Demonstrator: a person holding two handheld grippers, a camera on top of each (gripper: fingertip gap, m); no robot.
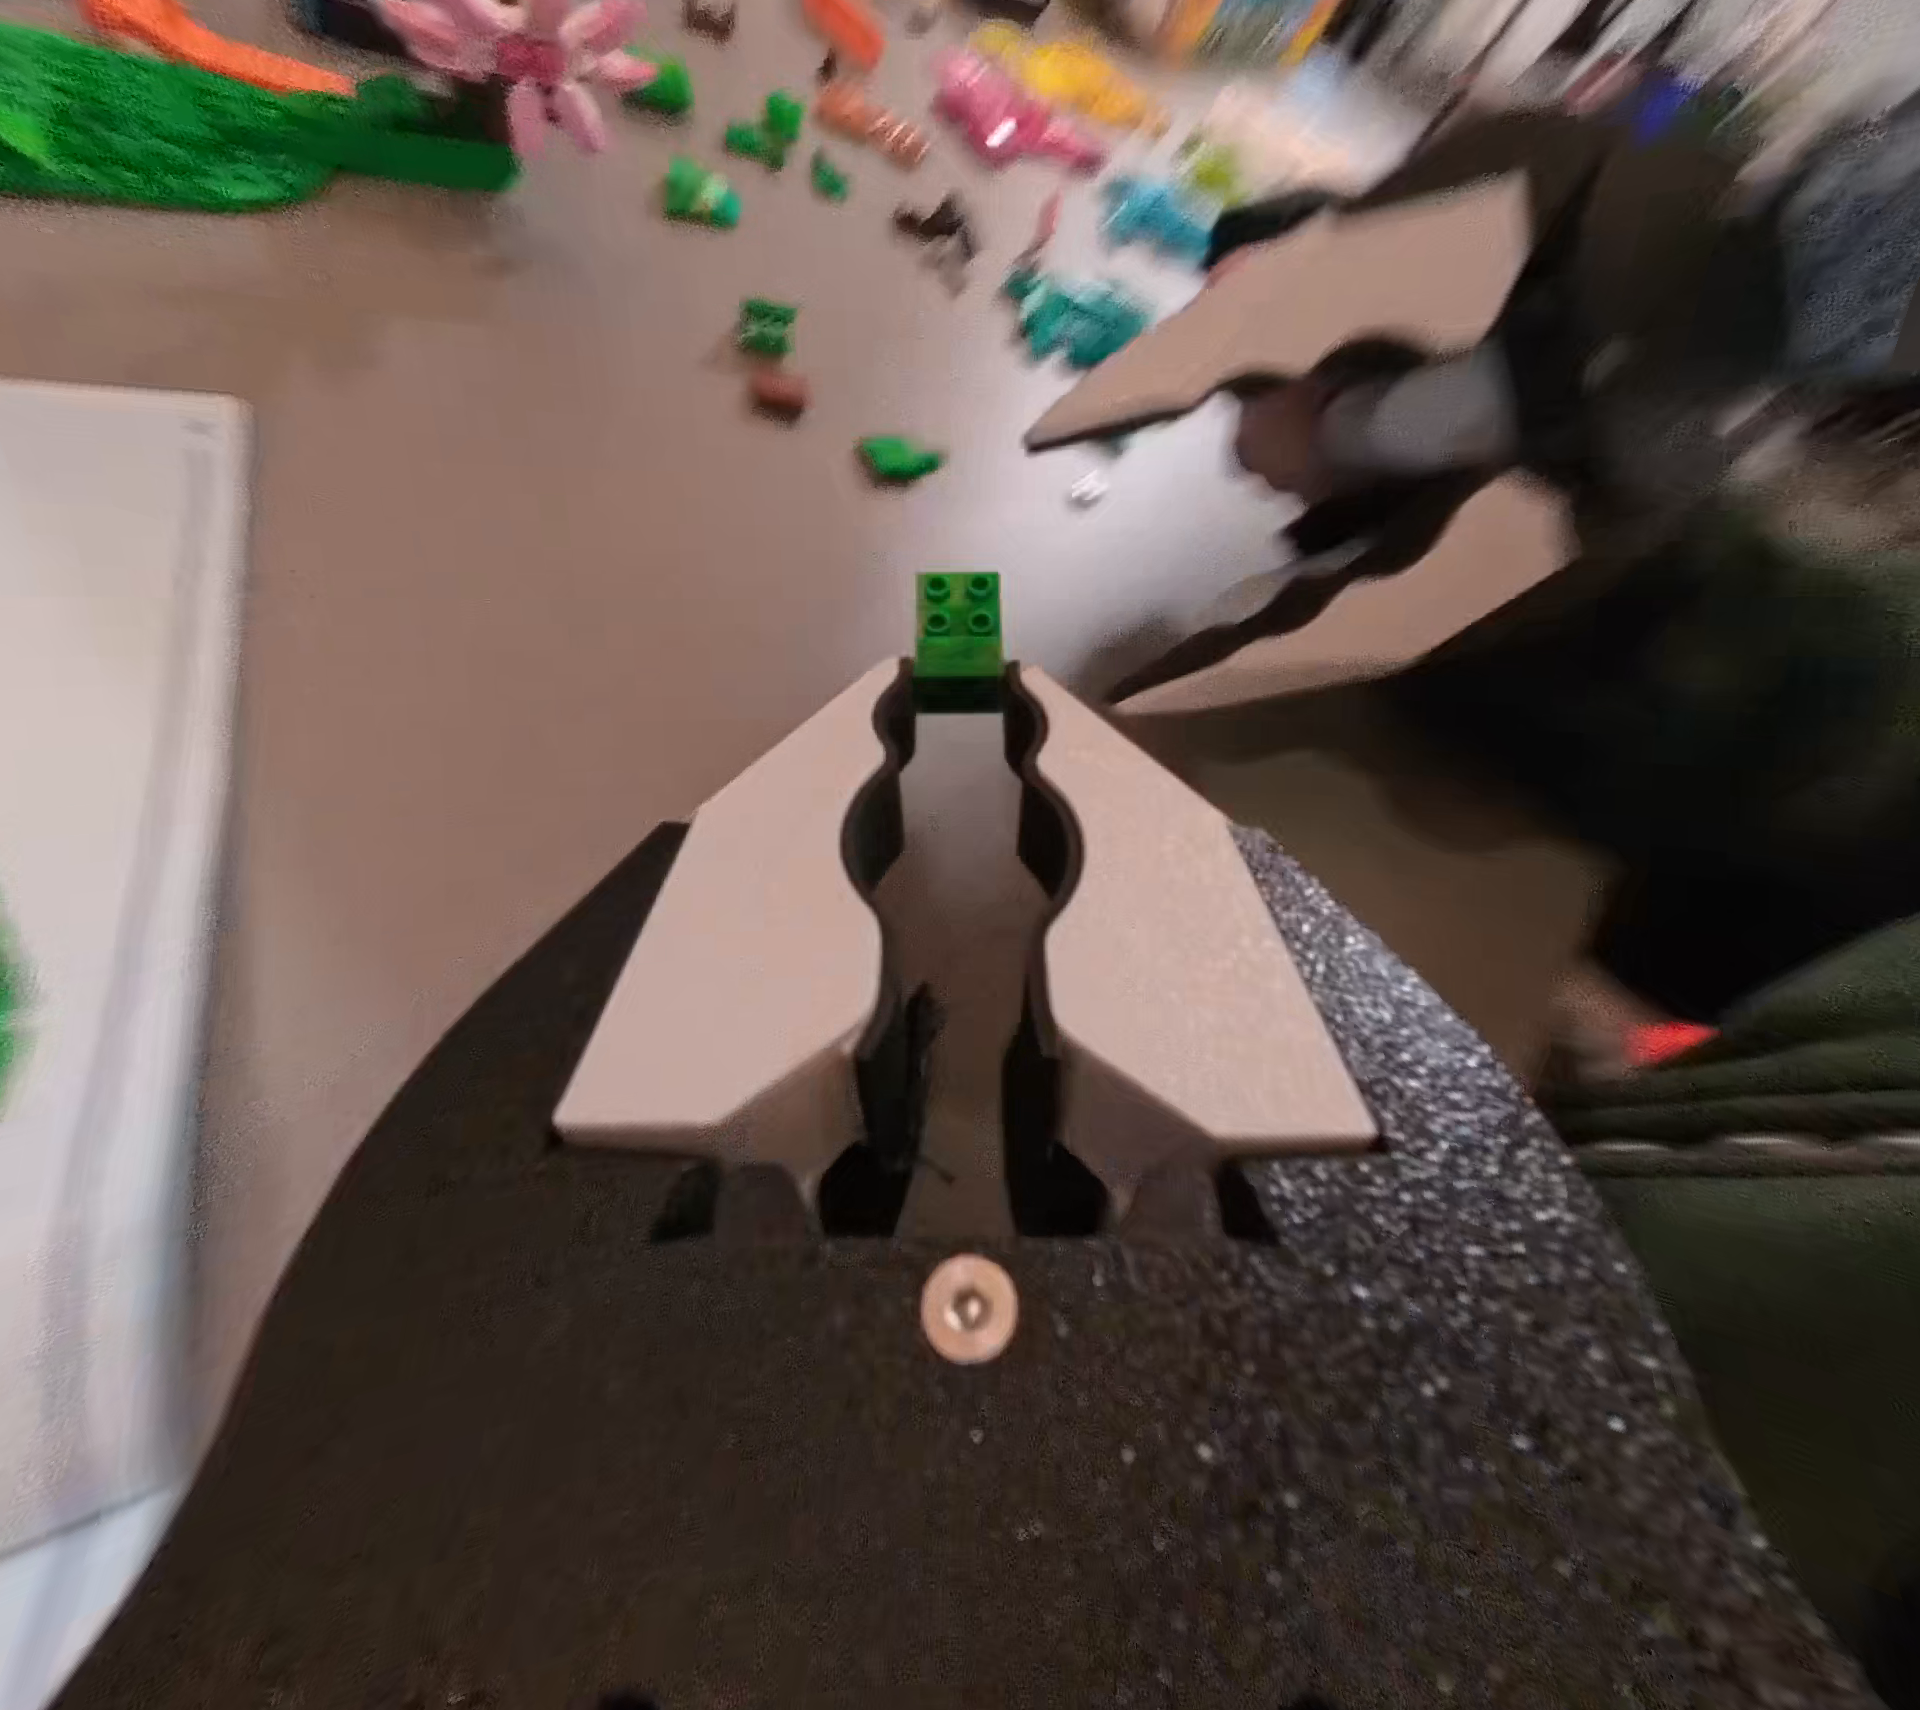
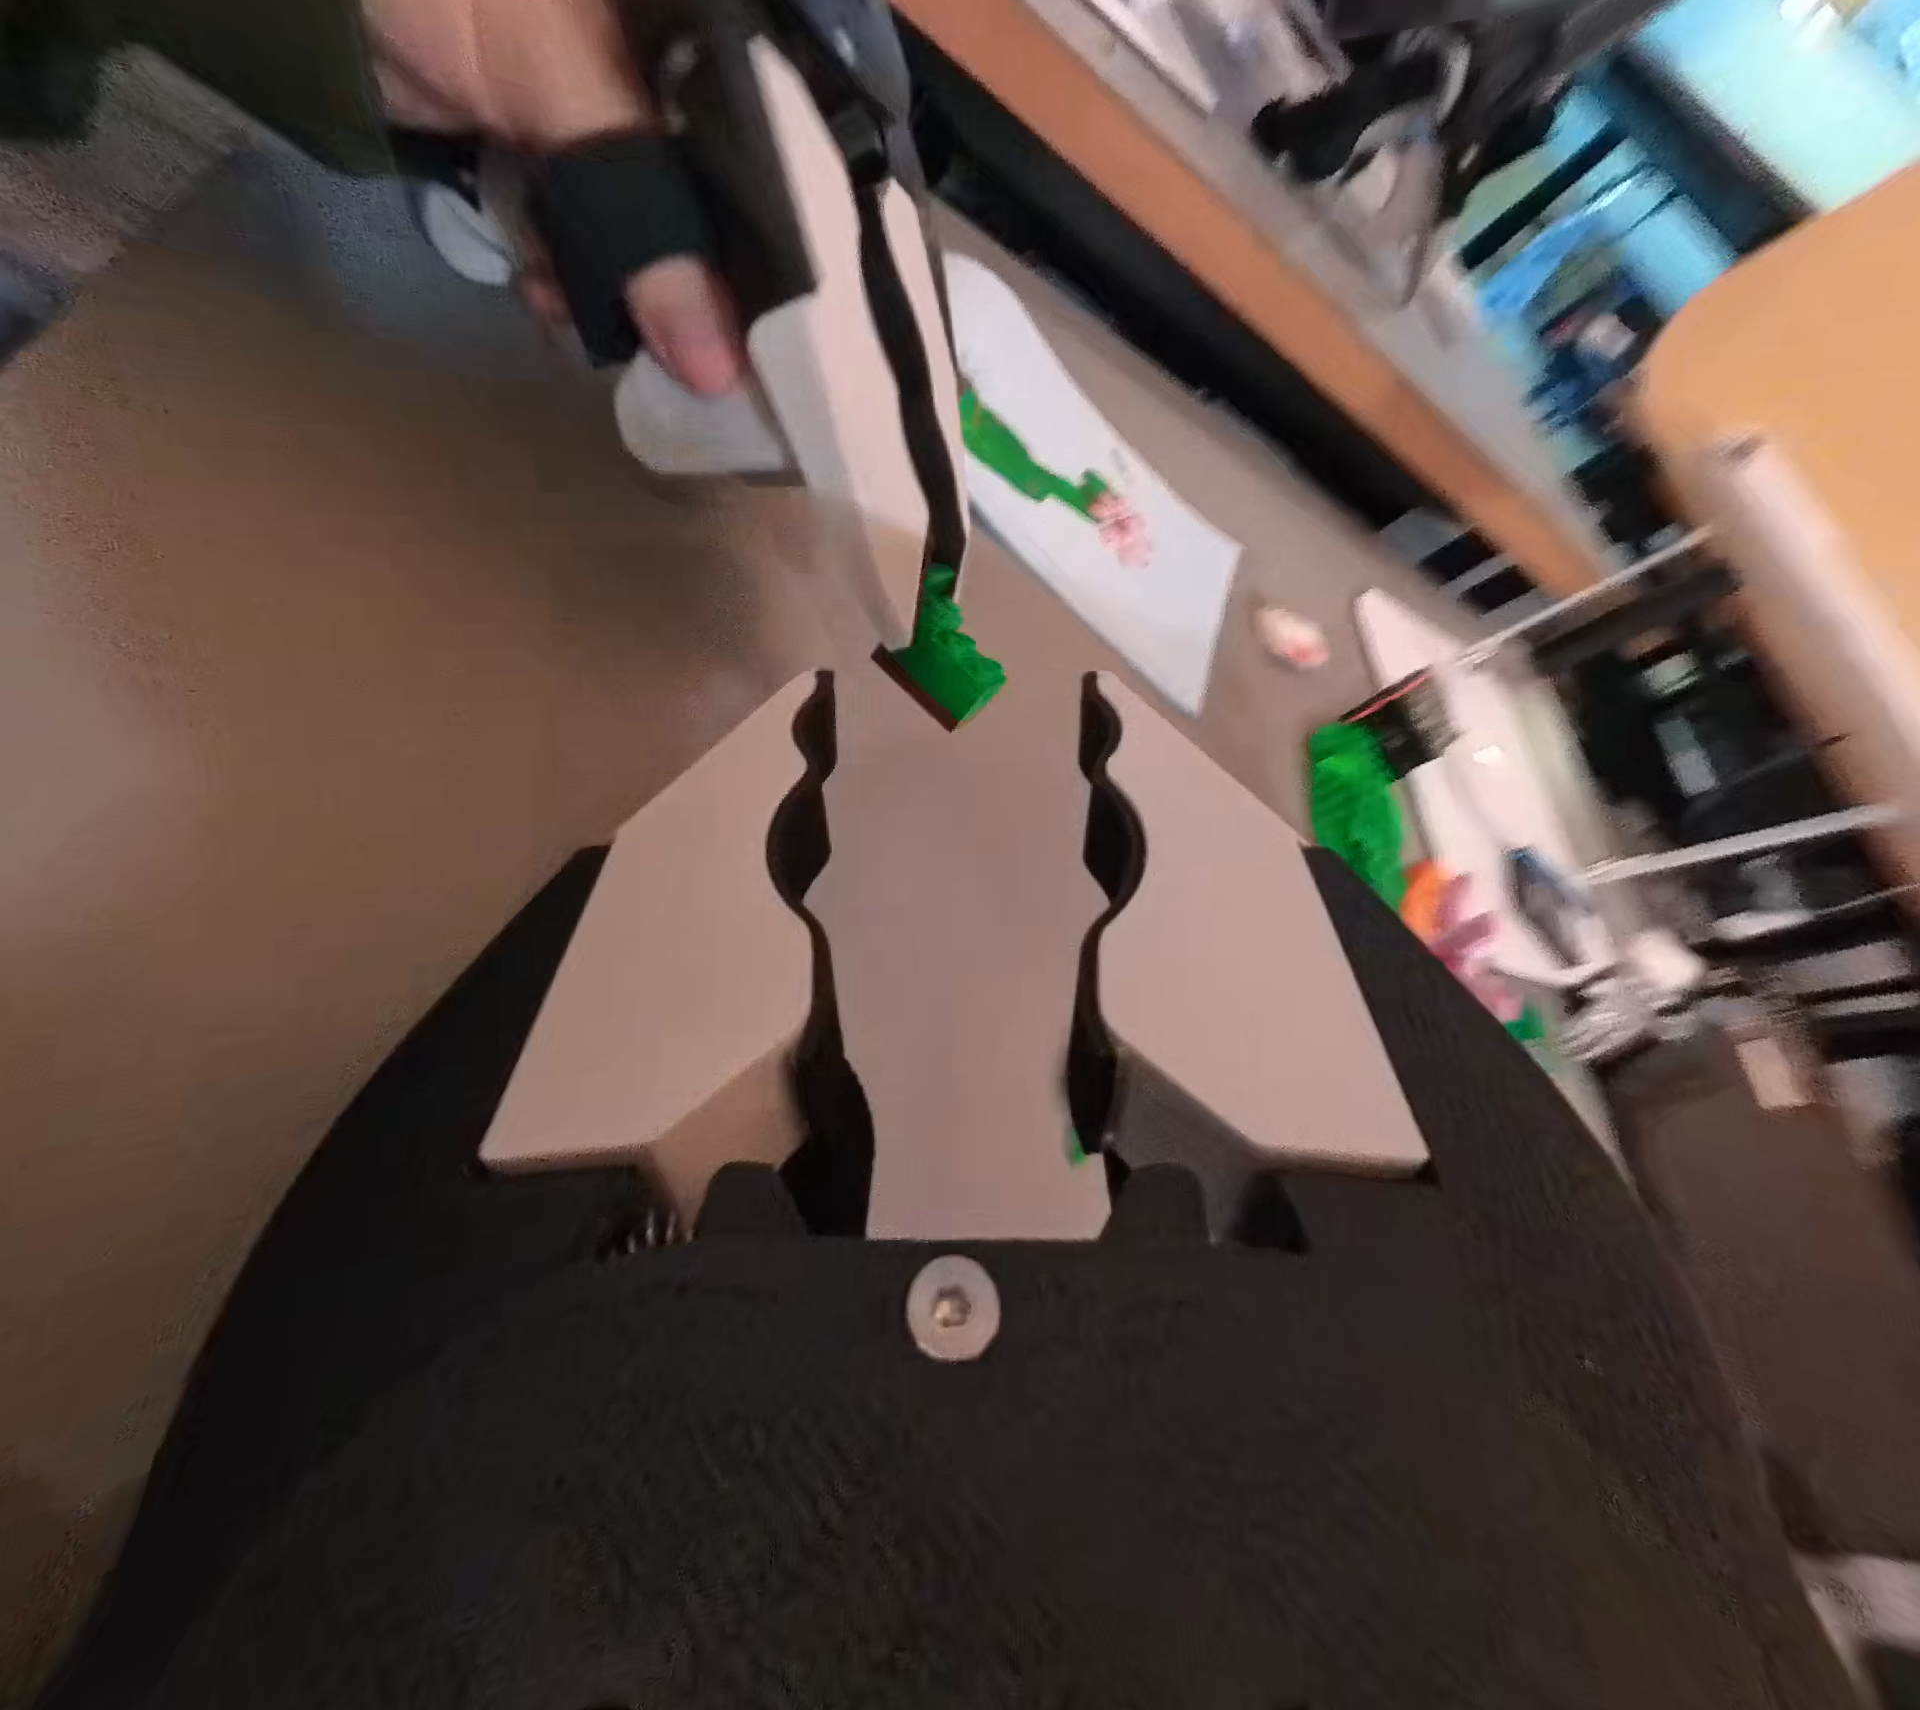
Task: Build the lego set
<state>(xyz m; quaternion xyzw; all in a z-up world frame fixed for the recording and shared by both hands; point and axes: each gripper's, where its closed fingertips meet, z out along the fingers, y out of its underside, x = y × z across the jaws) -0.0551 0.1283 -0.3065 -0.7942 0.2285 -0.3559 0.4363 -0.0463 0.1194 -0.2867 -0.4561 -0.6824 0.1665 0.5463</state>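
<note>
My left gripper (image 1: 959,686) is shut on a small green studded brick (image 1: 959,621), held at its fingertips above the tan table (image 1: 468,621). In the right wrist view the left gripper (image 2: 928,590) comes down from above with the green brick (image 2: 951,668), which has a thin dark plate under it. My right gripper (image 2: 956,689) is open and empty, its tips on either side just behind the brick without touching it. The right gripper also shows open at the right of the left wrist view (image 1: 1081,569).
A pink flower build (image 1: 540,55) on a green base (image 1: 156,122) stands at the far left. Several loose coloured bricks (image 1: 1039,102) lie scattered at the back. A white instruction sheet (image 1: 104,829) lies at the left, also in the right wrist view (image 2: 1091,517). A person's hand (image 2: 499,19) holds the left gripper.
</note>
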